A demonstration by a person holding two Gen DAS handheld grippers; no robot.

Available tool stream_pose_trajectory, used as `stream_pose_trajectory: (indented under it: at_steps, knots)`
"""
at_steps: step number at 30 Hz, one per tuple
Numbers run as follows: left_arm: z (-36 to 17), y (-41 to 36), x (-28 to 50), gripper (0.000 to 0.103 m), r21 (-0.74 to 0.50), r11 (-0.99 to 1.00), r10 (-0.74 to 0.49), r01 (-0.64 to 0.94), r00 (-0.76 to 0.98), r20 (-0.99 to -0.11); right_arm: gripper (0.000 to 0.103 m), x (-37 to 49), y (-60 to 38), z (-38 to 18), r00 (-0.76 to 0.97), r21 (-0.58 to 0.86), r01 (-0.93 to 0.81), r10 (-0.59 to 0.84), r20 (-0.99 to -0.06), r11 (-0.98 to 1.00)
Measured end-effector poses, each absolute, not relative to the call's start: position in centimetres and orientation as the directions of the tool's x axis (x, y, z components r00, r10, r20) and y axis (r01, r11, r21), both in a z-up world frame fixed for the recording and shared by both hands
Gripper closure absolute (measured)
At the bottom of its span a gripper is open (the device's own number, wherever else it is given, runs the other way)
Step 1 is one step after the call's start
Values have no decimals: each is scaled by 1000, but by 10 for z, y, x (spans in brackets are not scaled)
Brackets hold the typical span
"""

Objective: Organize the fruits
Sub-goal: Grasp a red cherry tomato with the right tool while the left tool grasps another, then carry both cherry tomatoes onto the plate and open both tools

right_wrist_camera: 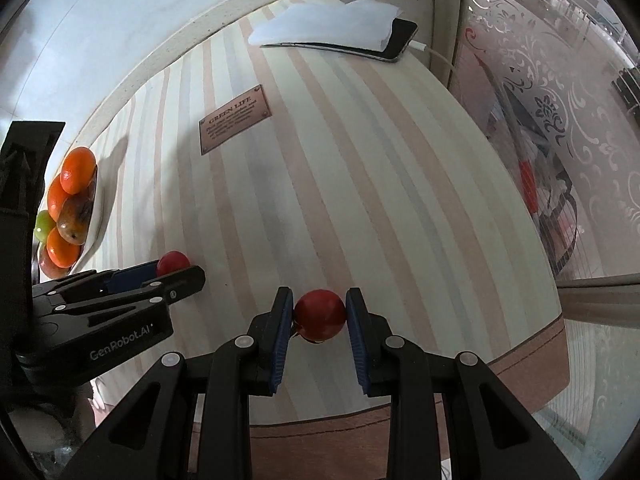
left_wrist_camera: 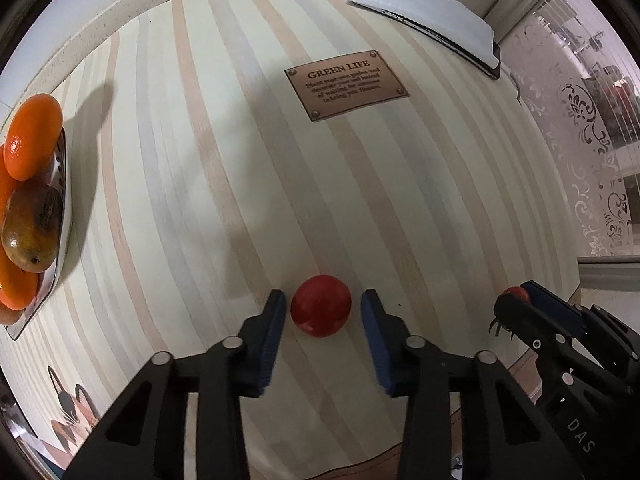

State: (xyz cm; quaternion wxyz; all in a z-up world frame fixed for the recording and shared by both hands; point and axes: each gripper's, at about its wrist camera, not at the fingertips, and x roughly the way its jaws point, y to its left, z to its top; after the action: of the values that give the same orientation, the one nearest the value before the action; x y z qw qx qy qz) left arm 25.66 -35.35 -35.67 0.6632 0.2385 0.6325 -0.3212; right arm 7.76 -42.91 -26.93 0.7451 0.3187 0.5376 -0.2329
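Observation:
A red round fruit (left_wrist_camera: 321, 305) lies on the striped table between the fingers of my left gripper (left_wrist_camera: 322, 308), which is open with small gaps on both sides; it also shows in the right wrist view (right_wrist_camera: 173, 263). My right gripper (right_wrist_camera: 320, 312) is shut on a second red fruit (right_wrist_camera: 320, 314), its blue pads touching both sides; that fruit peeks out in the left wrist view (left_wrist_camera: 515, 292). A metal tray (left_wrist_camera: 60, 216) at the left holds oranges (left_wrist_camera: 32, 142) and a brownish mango (left_wrist_camera: 34, 232).
A phone under a white cloth (left_wrist_camera: 424, 12) lies at the table's far right corner, with a charging cable (right_wrist_camera: 438, 54). A brown "GREEN LIFE" label (left_wrist_camera: 347, 89) is printed on the tablecloth. A patterned glass door (right_wrist_camera: 560, 120) stands right of the table edge.

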Motion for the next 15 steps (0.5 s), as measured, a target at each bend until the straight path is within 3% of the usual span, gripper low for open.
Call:
stream_pose_trajectory:
  at_steps: [3, 15]
  knots:
    - [-356, -349, 253, 76, -88, 679, -128, 729, 0, -992, 73, 79, -428, -269, 312, 222, 689, -7, -950, 690]
    - [-345, -324, 250, 77, -109, 699, -172, 707, 18, -985, 73, 95, -421, -260, 328, 224, 664, -10, -944, 714]
